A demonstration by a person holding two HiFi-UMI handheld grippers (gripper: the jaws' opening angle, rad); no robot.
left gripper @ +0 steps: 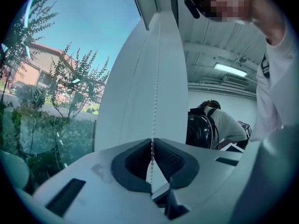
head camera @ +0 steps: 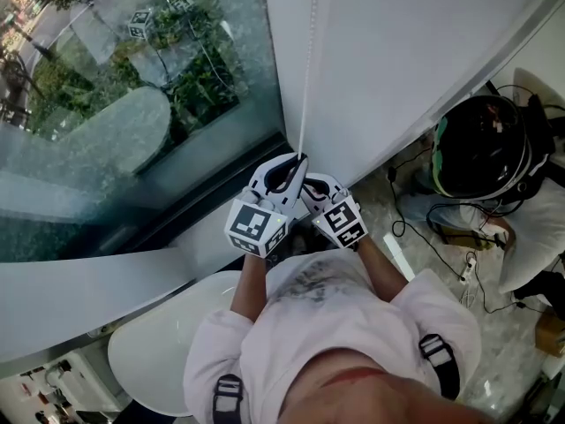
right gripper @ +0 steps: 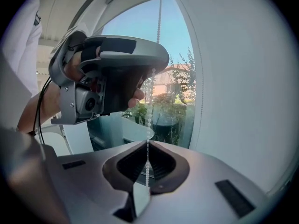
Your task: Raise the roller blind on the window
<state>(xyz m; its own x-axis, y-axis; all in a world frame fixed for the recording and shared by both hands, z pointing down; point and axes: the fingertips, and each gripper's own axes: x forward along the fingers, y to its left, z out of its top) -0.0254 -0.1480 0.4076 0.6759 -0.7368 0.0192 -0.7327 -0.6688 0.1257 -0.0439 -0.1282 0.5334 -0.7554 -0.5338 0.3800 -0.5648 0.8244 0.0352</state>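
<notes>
Hanging flat and upright just right of the bare window glass [head camera: 132,104], in the head view, with the long sides of the white roller blind [head camera: 397,60] running top to bottom. Running straight up and down along the blind's left edge as a thin white bead chain [head camera: 309,60], long axis vertical, pulled into a straight line above the two grippers and trailing slack below them.

Pinching that chain in the left gripper [left gripper: 152,143], jaws closed almost completely, the dark ribbed pads [left gripper: 170,160] meeting on the beads with only the chain's width between them. Pointing roughly level at the blind while doing so.

Clamping the same chain in the right gripper [right gripper: 148,143], jaws likewise drawn in until they are all but touching, the beads passing through the narrow slit where the tips meet. Sitting just beneath the left gripper on the chain, nearly touching it, tipped a little downward. Holding both grippers close in front of the person's chest in the head view.
</notes>
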